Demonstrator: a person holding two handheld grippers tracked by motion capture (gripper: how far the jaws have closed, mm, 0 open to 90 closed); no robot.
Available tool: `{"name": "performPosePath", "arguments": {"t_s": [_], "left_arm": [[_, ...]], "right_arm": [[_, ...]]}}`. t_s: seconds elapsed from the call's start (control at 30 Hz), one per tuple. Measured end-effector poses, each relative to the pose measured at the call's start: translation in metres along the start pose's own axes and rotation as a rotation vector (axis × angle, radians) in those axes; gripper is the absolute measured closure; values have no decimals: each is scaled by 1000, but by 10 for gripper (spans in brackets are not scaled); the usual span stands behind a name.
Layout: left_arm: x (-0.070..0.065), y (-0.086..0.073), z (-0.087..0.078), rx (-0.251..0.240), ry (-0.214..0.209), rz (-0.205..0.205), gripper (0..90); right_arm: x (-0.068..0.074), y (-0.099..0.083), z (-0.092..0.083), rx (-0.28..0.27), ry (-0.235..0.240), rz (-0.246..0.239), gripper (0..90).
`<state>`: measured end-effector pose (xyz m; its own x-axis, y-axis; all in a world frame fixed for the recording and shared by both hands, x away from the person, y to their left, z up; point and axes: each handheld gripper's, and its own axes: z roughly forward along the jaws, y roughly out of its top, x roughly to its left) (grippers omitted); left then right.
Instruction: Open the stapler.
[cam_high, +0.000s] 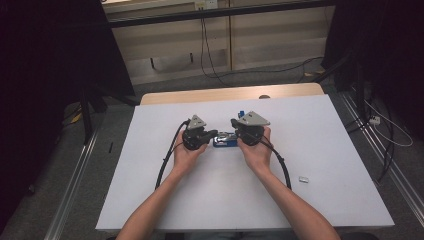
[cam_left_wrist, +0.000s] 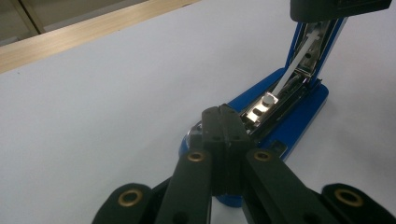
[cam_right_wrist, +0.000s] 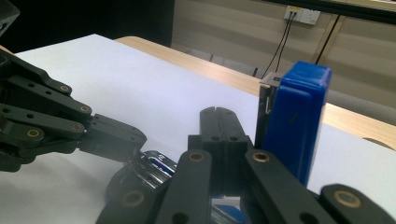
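Closed left gripper (cam_left_wrist: 226, 122) rests over the opened blue stapler (cam_left_wrist: 289, 116) on the white table (cam_left_wrist: 116, 93).

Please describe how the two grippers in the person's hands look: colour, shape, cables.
Both the left gripper and the right gripper are black, each topped by a grey three-cornered plate. A black cable trails from each. The jaws are black linkage bars with brass-coloured pivot rings. The forearms are bare, without sleeves.

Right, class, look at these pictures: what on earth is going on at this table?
A person at a white table works on a blue stapler with a two-jaw gripper in each hand. The stapler's top arm is swung up, baring the metal staple channel. The left gripper, jaws shut, rests at the front of the stapler's base; the right gripper, also shut, sits beside the raised arm. A small silvery piece lies apart.
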<state>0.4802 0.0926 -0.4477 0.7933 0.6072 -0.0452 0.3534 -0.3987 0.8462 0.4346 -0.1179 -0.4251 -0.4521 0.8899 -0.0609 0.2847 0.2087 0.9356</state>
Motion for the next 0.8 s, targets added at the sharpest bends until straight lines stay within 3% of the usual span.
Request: {"name": "performPosePath", "arguments": {"t_s": [0.13,0.8], "left_arm": [[0,0,0,1,2,7,900],[-1,0,0,2,1,2,900]], "right_arm": [[-5,-1,-3,-12,-10,38,900],[-13,-5,-12,-11,-7,41,900]]}}
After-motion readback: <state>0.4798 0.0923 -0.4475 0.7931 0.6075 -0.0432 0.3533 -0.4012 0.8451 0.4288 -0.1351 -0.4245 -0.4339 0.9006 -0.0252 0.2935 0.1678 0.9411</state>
